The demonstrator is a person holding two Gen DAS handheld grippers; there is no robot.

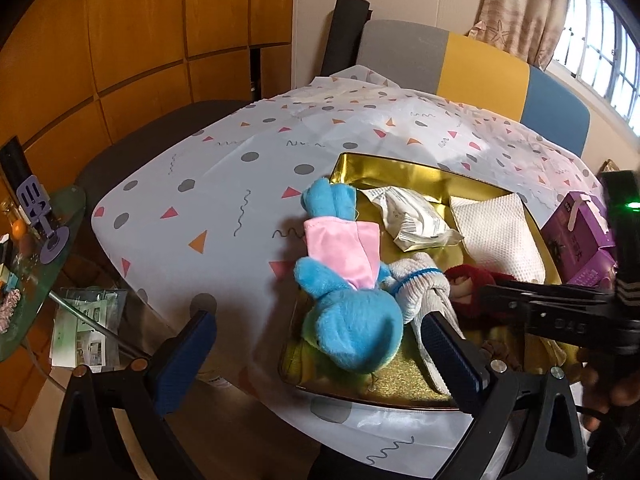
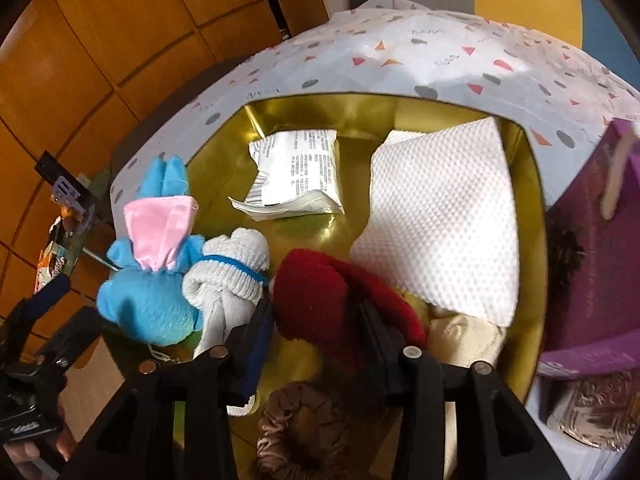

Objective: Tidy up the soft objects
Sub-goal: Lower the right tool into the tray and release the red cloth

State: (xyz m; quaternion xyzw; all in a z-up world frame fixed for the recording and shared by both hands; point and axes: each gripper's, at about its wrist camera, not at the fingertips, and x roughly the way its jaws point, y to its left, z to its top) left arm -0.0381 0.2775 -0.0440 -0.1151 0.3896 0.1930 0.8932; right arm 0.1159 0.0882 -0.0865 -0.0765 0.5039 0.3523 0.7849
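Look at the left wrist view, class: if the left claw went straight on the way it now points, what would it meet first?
Most likely the blue plush toy, which lies between the open fingers of the left claw, half over the gold tray's edge. Depth is unclear; the knotted white sock beside it could touch its right finger.

Daylight comes in through the barred window (image 1: 604, 52), far off to the right of the left gripper. The shiny gold metal tray (image 1: 404, 168) glows and mirrors things. The purple cardboard box (image 2: 600, 240), right of the right gripper, looks blurry. Straight lines bend near the dark round edges.
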